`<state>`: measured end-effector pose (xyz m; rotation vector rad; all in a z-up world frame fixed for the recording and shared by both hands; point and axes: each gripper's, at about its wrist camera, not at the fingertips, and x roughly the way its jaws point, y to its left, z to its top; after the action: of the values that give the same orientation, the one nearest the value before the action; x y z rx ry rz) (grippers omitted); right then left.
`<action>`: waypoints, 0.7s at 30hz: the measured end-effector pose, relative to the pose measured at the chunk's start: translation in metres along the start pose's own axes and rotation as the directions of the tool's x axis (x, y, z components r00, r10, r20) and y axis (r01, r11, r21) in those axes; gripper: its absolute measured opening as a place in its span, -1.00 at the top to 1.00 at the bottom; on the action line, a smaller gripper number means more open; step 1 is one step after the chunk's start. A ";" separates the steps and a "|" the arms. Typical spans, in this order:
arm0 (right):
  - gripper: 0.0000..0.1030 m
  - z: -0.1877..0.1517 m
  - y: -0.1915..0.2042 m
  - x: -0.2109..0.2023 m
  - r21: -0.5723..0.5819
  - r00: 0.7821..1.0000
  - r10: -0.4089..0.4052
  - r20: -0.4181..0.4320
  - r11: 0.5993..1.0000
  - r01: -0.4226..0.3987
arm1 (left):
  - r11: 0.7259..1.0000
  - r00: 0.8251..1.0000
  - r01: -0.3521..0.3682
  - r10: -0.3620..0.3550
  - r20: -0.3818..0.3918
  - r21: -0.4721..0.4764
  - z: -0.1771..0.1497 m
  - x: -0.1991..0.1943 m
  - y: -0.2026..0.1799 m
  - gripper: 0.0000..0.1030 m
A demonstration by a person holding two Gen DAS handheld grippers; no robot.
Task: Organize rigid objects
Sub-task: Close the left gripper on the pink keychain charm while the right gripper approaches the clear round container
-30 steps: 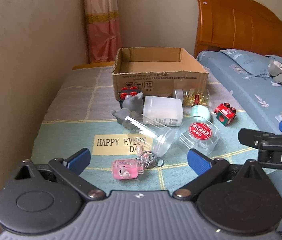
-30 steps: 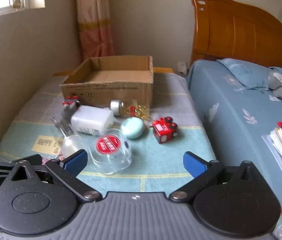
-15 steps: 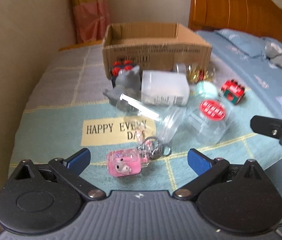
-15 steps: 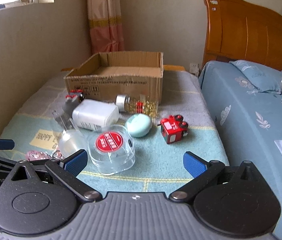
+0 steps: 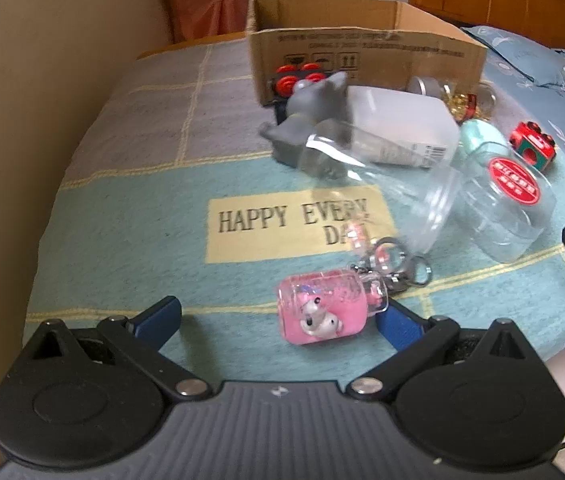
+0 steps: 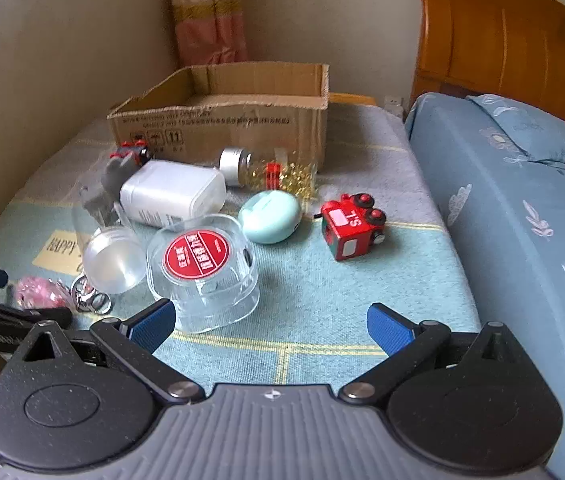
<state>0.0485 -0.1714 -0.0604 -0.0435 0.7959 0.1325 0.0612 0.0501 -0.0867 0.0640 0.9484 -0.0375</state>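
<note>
Pink keychain bottle (image 5: 324, 312): clear glass, glittery pink fill, small white figure inside, metal rings (image 5: 398, 264) at its neck; lies on its side on the blanket, nearest the left gripper.
Grey elephant figure (image 5: 306, 120): matte, rounded; behind it, red-wheeled toy (image 5: 296, 74) against the box.
Clear plastic tube jar (image 5: 378, 184): smooth, cylindrical, on its side, overlapping the elephant.
White plastic container (image 6: 172, 192): squared, frosted, label on one side, lying flat.
Clear round tub (image 6: 202, 272) with red sticker lid: glossy, tipped on its side, just beside the tube jar.
Glass bottle of gold beads (image 6: 270, 172): silver cap, on its side in front of the box.
Mint oval case (image 6: 270, 216): smooth, egg-like.
Red toy train (image 6: 352, 226): boxy, glossy, apart to the right.
Cardboard box (image 6: 222, 124): corrugated, open-topped, printed front wall, behind the cluster.

Surface: woven checked blanket (image 5: 130, 216), teal and grey, with cream patch reading "HAPPY EVERY DAY". Beige wall on the left, pink curtain (image 6: 208, 12) in the corner, wooden headboard (image 6: 498, 36), blue floral bedding (image 6: 514, 208) on the right.

Left gripper (image 5: 278, 320): blue-padded fingers spread wide, empty; the pink bottle lies between them, close to the right pad, contact not clear.
Right gripper (image 6: 270, 326): fingers spread wide, empty; left pad just beside the round tub.
</note>
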 end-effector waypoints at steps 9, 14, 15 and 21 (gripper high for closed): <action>-1.00 -0.011 0.014 0.029 -0.110 0.997 0.017 -0.076 0.994 -0.025 | 0.999 1.000 -0.008 0.008 0.000 -0.033 -0.005 -0.003 0.016 -0.99; -1.00 -0.011 0.014 0.034 -0.109 0.997 0.033 -0.076 0.993 -0.042 | 0.998 1.000 0.005 -0.004 0.010 -0.069 -0.007 -0.001 0.020 -0.99; -1.00 -0.011 0.013 0.034 -0.106 0.997 0.036 -0.074 0.993 -0.044 | 0.998 1.000 0.007 -0.007 0.007 -0.069 -0.007 -0.002 0.021 -0.99; -1.00 -0.015 0.010 0.031 -0.116 0.998 0.047 -0.041 0.992 -0.052 | 0.999 0.998 -0.050 0.050 0.047 0.006 -0.009 -0.010 0.021 -0.97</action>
<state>0.0583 -0.1594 -0.0931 -0.1371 0.8269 0.2257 0.0489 0.0714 -0.0831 0.0934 0.8997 0.0035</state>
